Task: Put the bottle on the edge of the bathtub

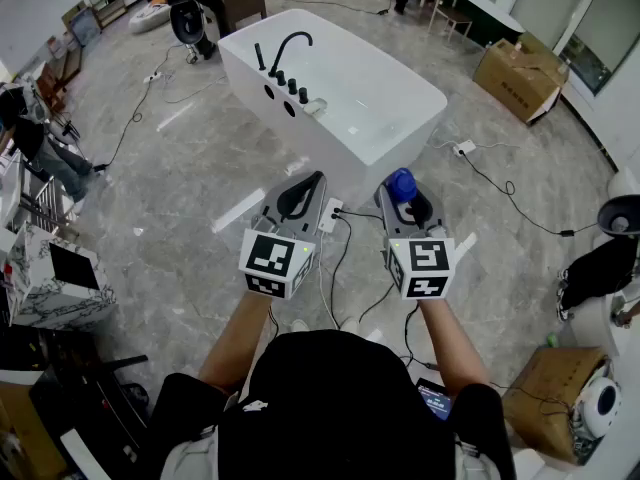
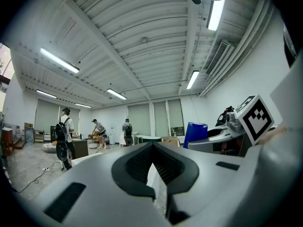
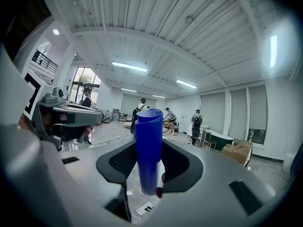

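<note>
Bottle [image 1: 401, 184]: 1 only, blue, tall & slim, flip-type cap on top. It's upright in the air above the floor, short of the bathtub's [image 1: 310, 138] near end, not on the rim yet. Right tongs [image 1: 408, 206] are clamped on its lower body, a pad on each side. Left tongs [image 1: 303, 196] are together w/ nothing in them, level beside the right.

Handling, my guess: smooth plastic, prob. light, walls fairly stiff but could dent if squeezed hard. Glossy skin, so may slip or pivot in the pads. A low-to-mid body hold looks best, never the cap. Narrow base, so tippy; the tub rim looks slick, so set it down flat & well onto the edge.

Count: 1 bottle, 1 bathtub, 1 black spout [image 1: 290, 43], 2 tongs.
</note>
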Available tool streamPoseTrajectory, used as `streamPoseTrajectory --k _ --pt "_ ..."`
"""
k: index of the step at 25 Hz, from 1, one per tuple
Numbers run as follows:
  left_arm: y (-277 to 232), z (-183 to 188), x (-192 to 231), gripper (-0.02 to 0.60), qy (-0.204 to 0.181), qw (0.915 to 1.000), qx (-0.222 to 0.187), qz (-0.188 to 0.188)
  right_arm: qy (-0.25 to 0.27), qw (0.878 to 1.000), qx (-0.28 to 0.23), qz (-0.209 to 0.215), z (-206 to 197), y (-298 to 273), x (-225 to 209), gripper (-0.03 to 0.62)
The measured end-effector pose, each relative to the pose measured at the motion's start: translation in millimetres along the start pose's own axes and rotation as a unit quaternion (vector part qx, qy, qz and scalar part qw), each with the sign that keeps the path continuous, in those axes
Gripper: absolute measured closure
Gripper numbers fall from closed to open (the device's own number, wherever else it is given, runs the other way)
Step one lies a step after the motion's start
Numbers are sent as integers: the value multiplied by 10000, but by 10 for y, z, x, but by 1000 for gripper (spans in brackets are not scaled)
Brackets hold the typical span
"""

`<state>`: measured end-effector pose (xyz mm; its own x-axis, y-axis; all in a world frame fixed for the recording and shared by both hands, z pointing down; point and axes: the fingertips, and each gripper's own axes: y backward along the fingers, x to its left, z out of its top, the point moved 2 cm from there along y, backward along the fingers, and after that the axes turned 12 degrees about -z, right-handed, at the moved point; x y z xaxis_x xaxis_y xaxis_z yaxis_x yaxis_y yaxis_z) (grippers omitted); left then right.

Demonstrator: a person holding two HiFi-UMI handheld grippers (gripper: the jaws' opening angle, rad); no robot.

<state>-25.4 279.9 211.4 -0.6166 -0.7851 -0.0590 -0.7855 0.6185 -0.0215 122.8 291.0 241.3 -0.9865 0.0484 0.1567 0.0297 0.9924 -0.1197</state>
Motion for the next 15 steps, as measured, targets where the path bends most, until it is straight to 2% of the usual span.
streamPoseTrajectory --k 9,15 --pt "-31 -79 -66 571 17 10000 87 12 -392 9991 -114 128 -17 35 -53 430" --pt "-129 -91 -138 571 118 9999 97 74 -341 9992 -113 180 -74 18 -155 430"
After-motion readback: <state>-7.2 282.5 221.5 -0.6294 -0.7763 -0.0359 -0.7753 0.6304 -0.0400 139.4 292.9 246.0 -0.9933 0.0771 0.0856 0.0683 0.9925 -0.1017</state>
